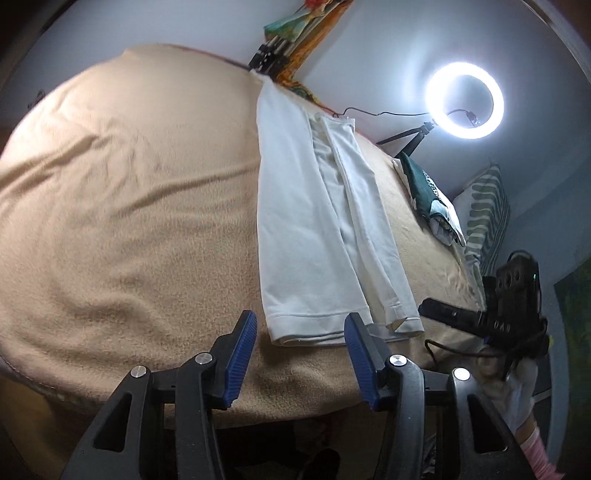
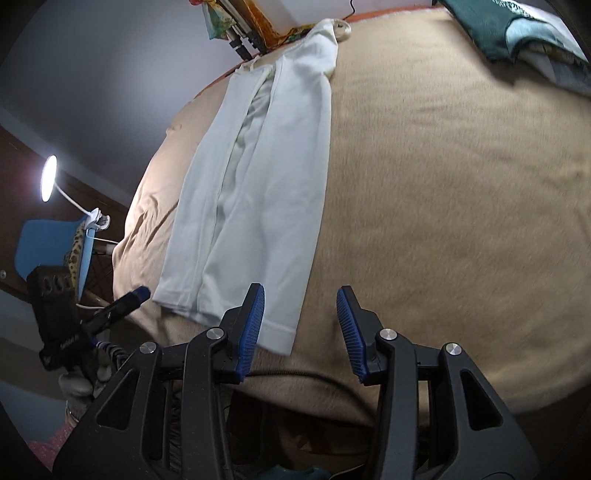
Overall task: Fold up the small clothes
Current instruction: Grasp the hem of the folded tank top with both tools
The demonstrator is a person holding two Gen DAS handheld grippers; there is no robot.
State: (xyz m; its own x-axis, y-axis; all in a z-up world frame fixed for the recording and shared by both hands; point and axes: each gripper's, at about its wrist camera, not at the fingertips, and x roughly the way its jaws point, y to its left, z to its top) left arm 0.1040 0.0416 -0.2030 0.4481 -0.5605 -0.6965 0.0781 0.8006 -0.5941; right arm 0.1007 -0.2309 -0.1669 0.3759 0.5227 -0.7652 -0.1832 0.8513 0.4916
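Observation:
A white garment (image 1: pixel 317 221) lies flat on the tan blanket (image 1: pixel 129 221), folded lengthwise into a long strip with its sleeves laid on top. It also shows in the right wrist view (image 2: pixel 255 177). My left gripper (image 1: pixel 301 325) is open and empty, just in front of the garment's near hem. My right gripper (image 2: pixel 300 299) is open and empty, above the hem's near right corner. The left gripper shows in the right wrist view (image 2: pixel 125 301) at the hem's left. The right gripper shows in the left wrist view (image 1: pixel 454 312) at the hem's right.
A pile of folded clothes with a green top (image 1: pixel 428 192) lies at the far right of the blanket (image 2: pixel 443 184); it also shows in the right wrist view (image 2: pixel 509 29). A lit ring light (image 1: pixel 464 100) stands behind. A striped pillow (image 1: pixel 487 210) lies right. A desk lamp (image 2: pixel 50 177) and blue chair (image 2: pixel 48 240) stand left.

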